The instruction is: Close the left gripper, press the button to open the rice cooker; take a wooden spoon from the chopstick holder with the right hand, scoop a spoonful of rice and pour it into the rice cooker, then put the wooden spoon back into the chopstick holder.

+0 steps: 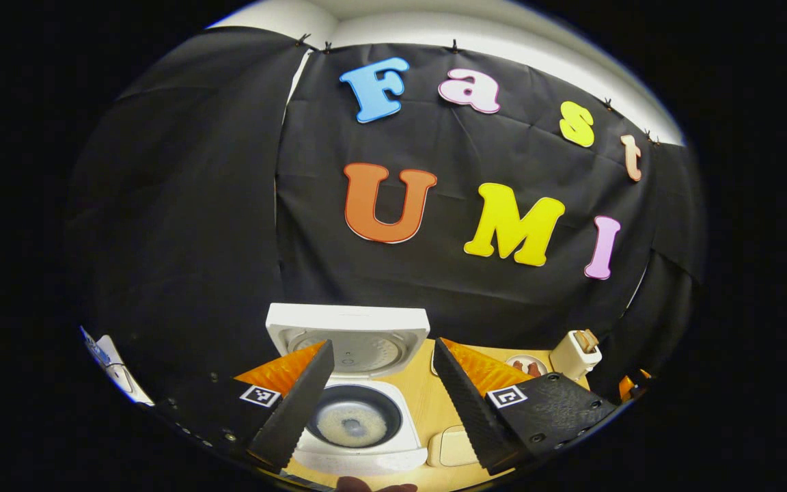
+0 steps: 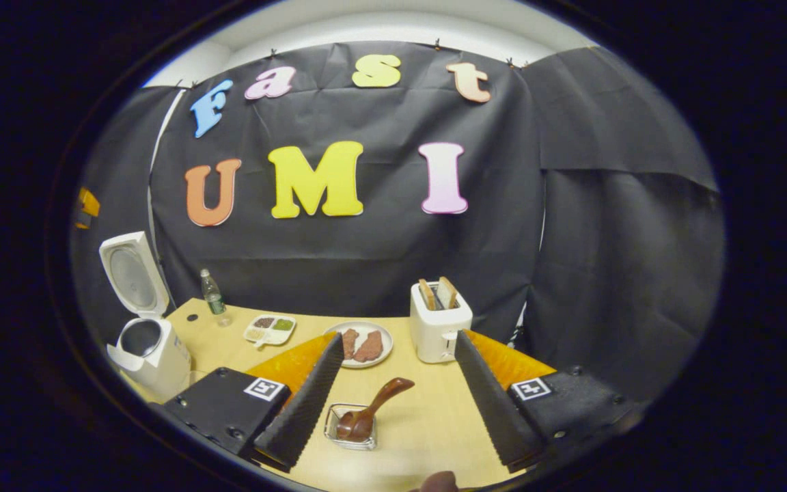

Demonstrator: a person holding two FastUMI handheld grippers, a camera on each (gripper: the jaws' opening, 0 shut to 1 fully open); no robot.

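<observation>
Rice cooker point(image 1: 359, 410) open (tongs point(image 1: 383, 403) spread).

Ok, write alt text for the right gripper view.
An open claw hovers over a wooden table, above a wooden spoon resting in a small clear holder. Behind stand a toaster, a plate and an open rice cooker at left.

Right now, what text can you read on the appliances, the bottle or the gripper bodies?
None is readable.
bottle label: too small to read.
rice cooker: no legible marking.
toaster: no legible marking.
square tags: coded black-and-white patterns, no words.
</observation>
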